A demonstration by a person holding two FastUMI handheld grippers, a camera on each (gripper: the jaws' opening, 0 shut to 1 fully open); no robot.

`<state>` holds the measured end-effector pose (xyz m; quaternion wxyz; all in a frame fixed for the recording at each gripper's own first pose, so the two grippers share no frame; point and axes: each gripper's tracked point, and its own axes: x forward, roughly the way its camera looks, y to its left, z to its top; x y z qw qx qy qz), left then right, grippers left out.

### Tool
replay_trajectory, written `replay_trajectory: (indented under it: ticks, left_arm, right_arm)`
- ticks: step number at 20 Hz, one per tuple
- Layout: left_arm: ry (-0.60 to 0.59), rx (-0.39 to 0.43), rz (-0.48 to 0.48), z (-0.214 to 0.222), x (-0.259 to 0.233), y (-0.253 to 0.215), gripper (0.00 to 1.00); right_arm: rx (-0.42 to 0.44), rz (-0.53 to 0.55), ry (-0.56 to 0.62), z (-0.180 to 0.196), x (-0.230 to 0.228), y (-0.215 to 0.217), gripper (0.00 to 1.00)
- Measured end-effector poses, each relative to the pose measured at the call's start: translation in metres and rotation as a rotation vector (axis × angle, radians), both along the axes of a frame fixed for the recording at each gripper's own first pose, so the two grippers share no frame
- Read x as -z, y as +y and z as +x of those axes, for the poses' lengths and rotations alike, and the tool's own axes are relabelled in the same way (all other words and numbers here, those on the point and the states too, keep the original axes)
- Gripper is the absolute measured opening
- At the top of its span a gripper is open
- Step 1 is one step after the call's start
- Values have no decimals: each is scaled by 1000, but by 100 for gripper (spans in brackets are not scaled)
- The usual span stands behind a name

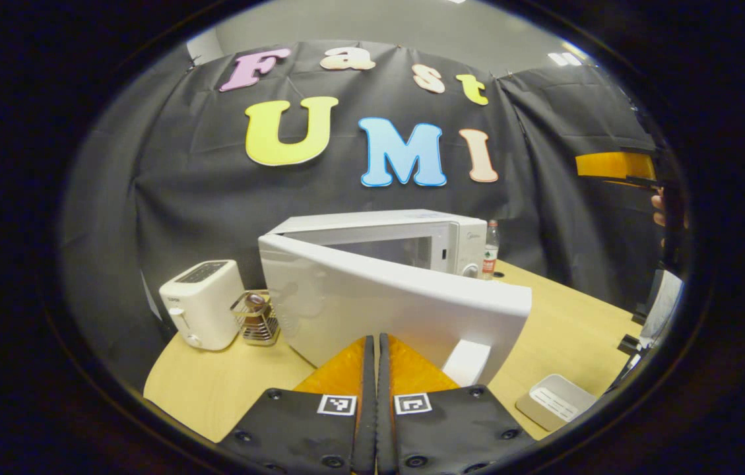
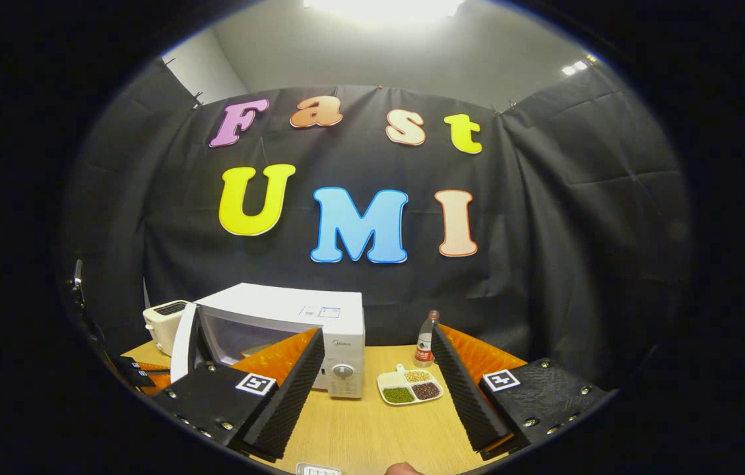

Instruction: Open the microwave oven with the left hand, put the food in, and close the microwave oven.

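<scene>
Left gripper view: left gripper (image 1: pixel 376 349) has fingers together, holding nothing, just before the half-open door (image 1: pixel 385 297) of the microwave (image 1: pixel 412 241) | right gripper view: right gripper (image 2: pixel 372 369) wide apart, empty | food tray (image 2: pixel 410 386) on table (image 2: pixel 372 429) beside microwave.

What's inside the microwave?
The microwave door is swung open. The part of the cavity on show looks bare; the door and the right claw's finger cover the rest. The food tray sits outside on the table.

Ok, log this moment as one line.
microwave door: ajar | left tool: shut at door | right tool: open, empty | food tray: on table, outside
</scene>
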<state>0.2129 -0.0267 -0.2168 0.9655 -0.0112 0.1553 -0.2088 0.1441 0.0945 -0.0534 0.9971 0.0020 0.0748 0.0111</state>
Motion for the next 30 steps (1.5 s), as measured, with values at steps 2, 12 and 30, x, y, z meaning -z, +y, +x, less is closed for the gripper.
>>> replay_trajectory:
  ticks: [2,12,30]
  left_arm:
    - [-1,21,-11,12,0,-8,7]
    - [-1,60,-9,75,4,-45,7]
    - [12,35,8,160,16,-72,7]
  right_arm:
    - [31,-12,1,-2,0,-10,98]
    - [149,-3,28,-10,7,-45,98]
    - [177,-34,63,-4,17,-52,98]
